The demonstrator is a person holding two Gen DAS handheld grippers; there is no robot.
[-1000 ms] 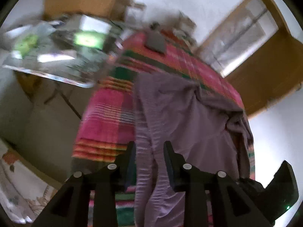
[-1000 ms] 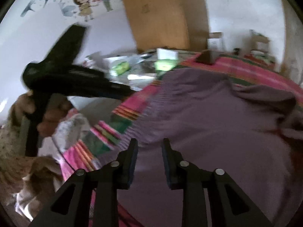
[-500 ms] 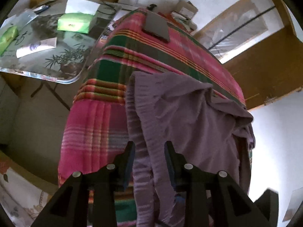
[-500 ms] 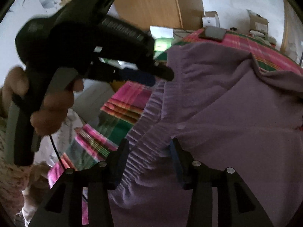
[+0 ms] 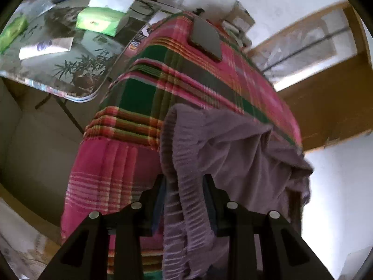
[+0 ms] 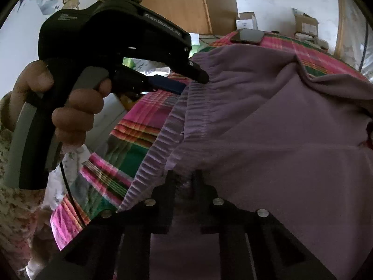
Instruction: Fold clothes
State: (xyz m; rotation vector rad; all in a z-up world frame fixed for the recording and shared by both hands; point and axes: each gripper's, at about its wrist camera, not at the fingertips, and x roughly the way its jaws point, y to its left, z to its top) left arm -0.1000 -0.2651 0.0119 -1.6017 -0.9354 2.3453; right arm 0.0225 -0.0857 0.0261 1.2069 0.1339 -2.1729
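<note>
As the purple garment (image 6: 268, 121) is soft, light knit cloth, it is best taken at its ribbed waistband (image 5: 179, 186). It is spread on the plaid-covered bed (image 5: 130, 102). The right gripper (image 6: 184, 182), whose jaws have just been closing, is pinched on a fold. The left gripper (image 5: 184, 193) straddles the band, with a clamp not clearly shown. The person's hand (image 6: 70, 107) is seen only from the right wrist, and the glass counter (image 5: 58, 70) only from the left.

Garment (image 5: 233, 154) on blanket (image 5: 144, 88), phone (image 5: 206, 38) behind, side table (image 5: 70, 70) left
</note>
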